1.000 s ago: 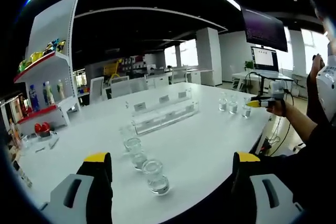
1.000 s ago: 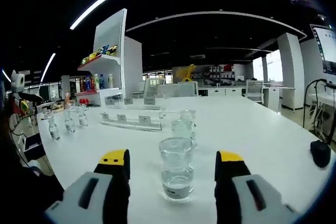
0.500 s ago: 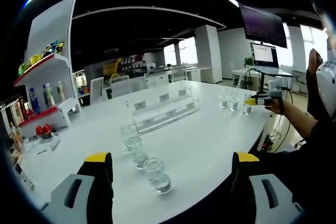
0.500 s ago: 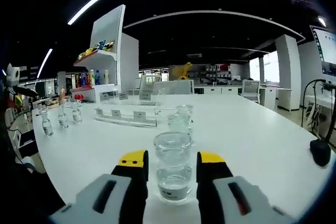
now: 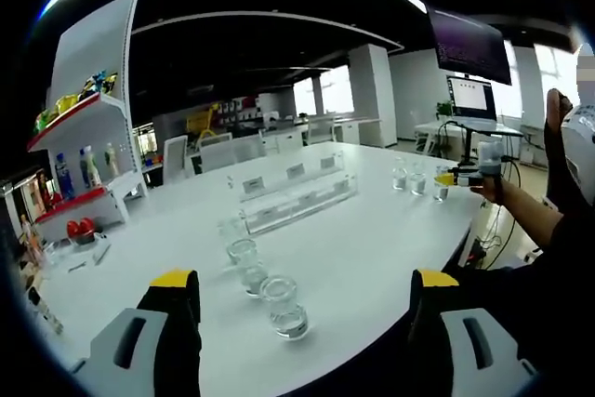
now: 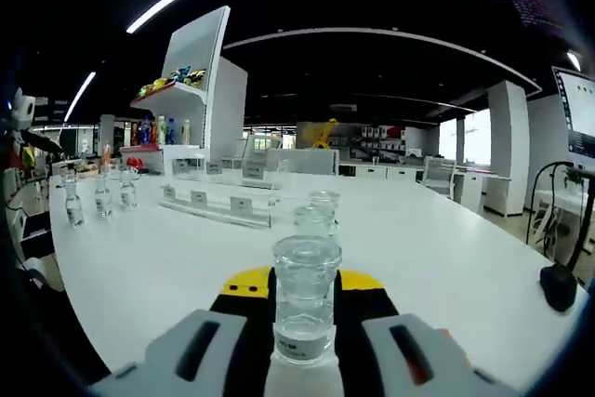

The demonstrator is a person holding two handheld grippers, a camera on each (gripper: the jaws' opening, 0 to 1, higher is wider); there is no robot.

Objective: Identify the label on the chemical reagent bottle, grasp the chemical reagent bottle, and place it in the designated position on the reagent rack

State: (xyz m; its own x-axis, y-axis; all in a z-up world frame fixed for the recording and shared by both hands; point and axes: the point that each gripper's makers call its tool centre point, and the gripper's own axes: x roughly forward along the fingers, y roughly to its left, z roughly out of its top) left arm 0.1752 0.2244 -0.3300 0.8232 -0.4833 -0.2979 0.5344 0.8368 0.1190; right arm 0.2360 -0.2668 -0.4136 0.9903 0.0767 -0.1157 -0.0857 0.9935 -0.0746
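Note:
My right gripper point(image 6: 304, 284) is shut on a clear glass reagent bottle point(image 6: 304, 262) with a white label low on its body. Two more such bottles point(image 6: 315, 220) stand in line just behind it. The clear reagent rack point(image 6: 219, 206) with label tags lies across the white table point(image 6: 446, 258) further back. In the left gripper view my left gripper point(image 5: 305, 293) hangs open over the table's near edge, short of three bottles point(image 5: 284, 304) in a row. The rack point(image 5: 296, 198) lies beyond them. The right gripper point(image 5: 462, 177) shows at the far right beside its bottles point(image 5: 417, 178).
A black mouse point(image 6: 555, 286) lies at the table's right edge. Three small bottles point(image 6: 100, 195) stand at the left end, near the other gripper point(image 6: 22, 127). A white shelf unit point(image 5: 84, 127) with coloured items stands behind. A person's arm point(image 5: 535, 220) reaches in on the right.
The right gripper's jaws have closed from wide open onto the nearest bottle. The left gripper stays open, and its view has shifted only slightly.

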